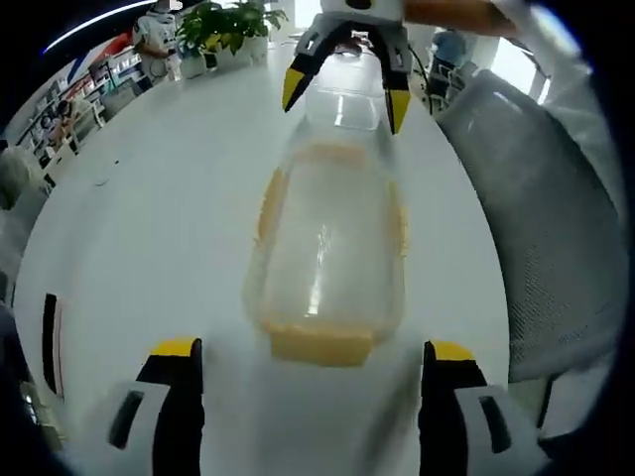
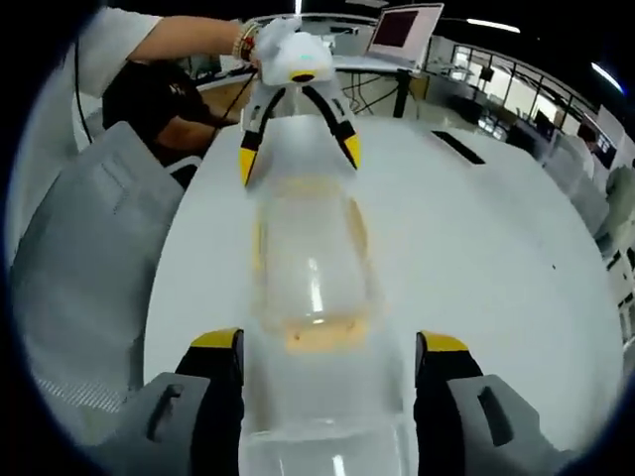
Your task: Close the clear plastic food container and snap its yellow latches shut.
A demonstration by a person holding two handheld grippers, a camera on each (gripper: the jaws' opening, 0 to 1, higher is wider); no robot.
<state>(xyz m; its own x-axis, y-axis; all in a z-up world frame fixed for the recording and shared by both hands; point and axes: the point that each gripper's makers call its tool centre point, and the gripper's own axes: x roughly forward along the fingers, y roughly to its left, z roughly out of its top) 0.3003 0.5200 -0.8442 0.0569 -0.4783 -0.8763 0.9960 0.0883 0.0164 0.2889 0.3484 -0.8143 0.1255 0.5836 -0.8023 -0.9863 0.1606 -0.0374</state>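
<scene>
- The white worktop carries everything; a grey mesh chair stands along one edge and potted plants sit at the far end in the left gripper view.
- The clear plastic food container lies on the worktop between the two tools, long axis running from one to the other. It looks empty, so I judge it light and apt to skid on the smooth top if pushed from one side only. Thin clear walls will likely flex; press over the rim, not mid-lid.
- The left hand-held gripper has its jaws spread wide, holding nothing, just short of the near end.
- The right hand-held gripper is likewise spread apart and empty; clear plastic lies between its jaws, contact uncertain.
- A yellow latch sits at the end of the container: the small, stiff part to pinch. Whether it is snapped I cannot tell.
</scene>
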